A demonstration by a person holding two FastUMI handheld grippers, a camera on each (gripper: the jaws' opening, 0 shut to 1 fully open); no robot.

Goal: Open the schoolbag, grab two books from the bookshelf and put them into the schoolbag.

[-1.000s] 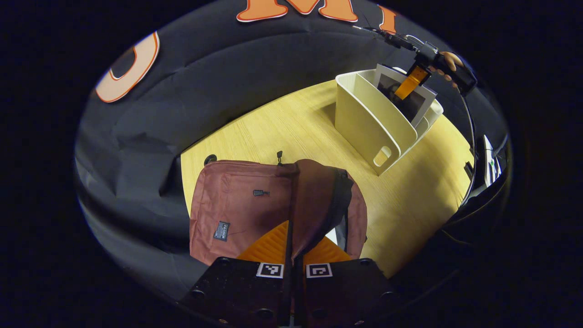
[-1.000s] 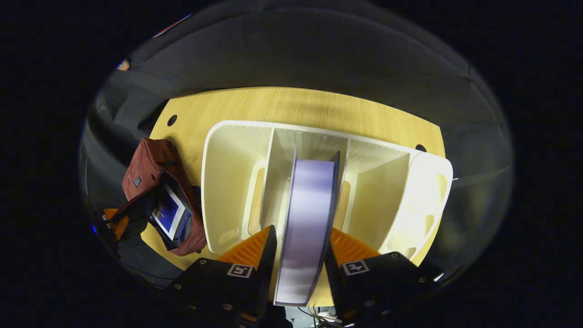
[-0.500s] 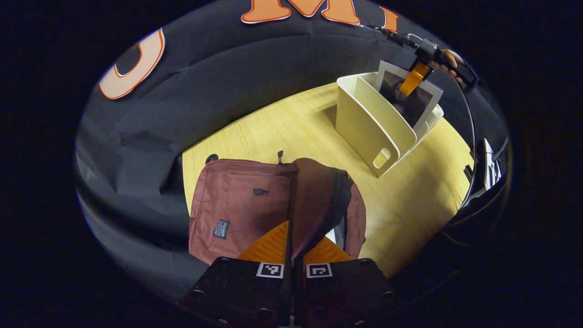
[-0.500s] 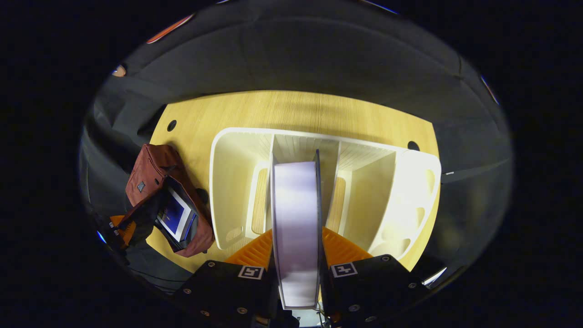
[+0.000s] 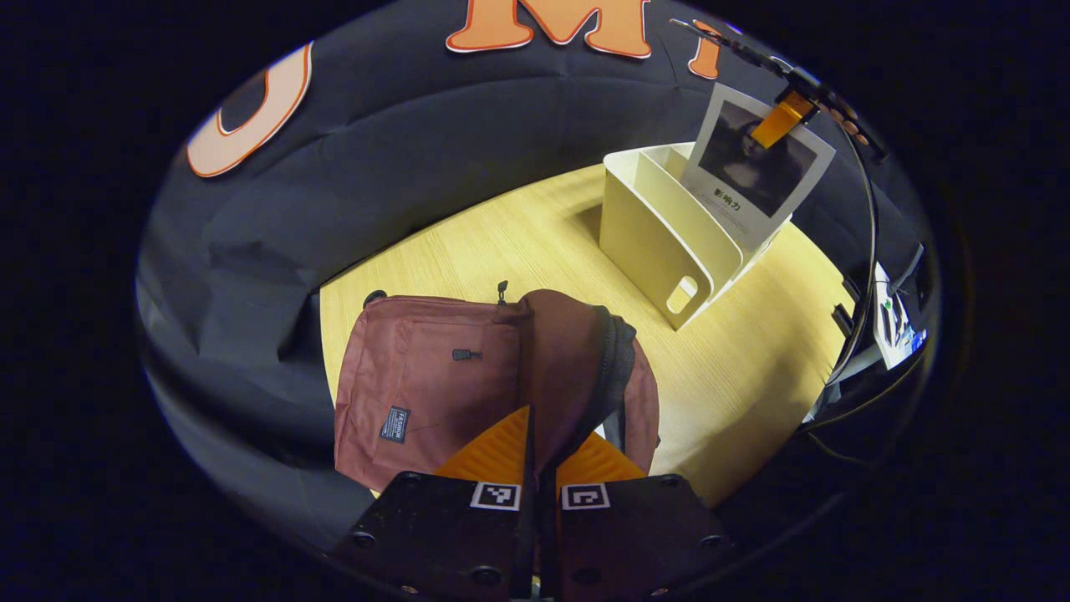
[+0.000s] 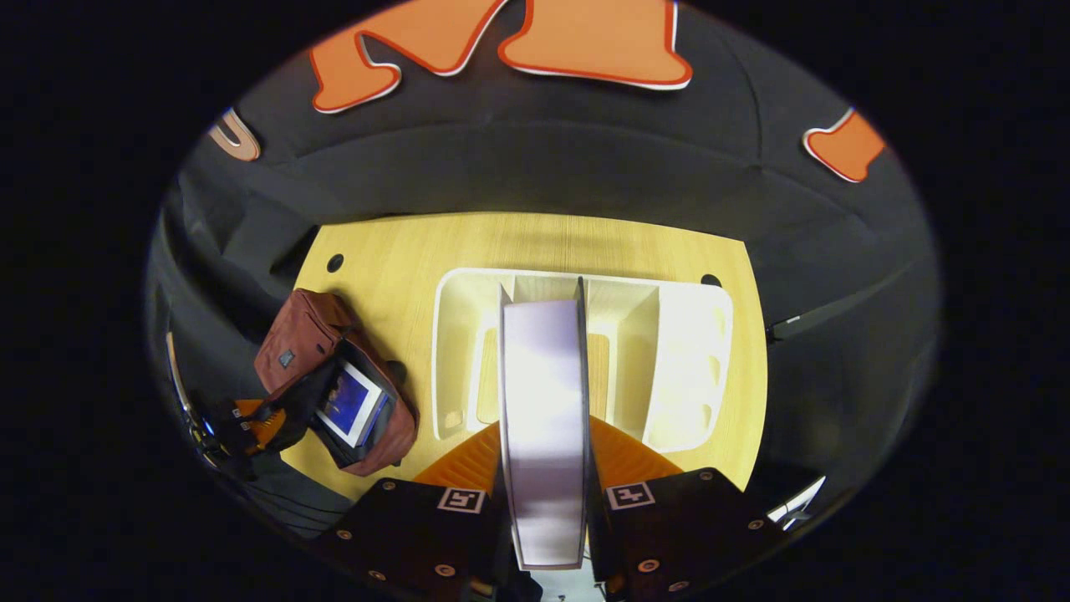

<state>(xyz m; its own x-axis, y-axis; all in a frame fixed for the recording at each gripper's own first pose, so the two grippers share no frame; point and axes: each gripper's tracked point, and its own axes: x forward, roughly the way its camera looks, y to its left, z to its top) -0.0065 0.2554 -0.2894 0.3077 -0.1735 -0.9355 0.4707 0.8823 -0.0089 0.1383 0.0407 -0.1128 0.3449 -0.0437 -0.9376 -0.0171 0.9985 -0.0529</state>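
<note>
On the wooden table (image 6: 535, 242), the book (image 6: 543, 435) has risen nearly clear of the shelf (image 6: 685, 359), so bagging is next. The right gripper (image 6: 543, 456) clamps it at frame centre, upright, long axis vertical. Lower left, the left gripper (image 5: 539, 447) pinches the bag (image 5: 435, 376) flap open; one book (image 6: 347, 403) sits inside.

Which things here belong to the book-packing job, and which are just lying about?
Part of the job:
- schoolbag, flap pinched by the left gripper
- book in the right gripper
- book already in the bag
- bookshelf

Just lying about:
- cables at the table edge
</note>
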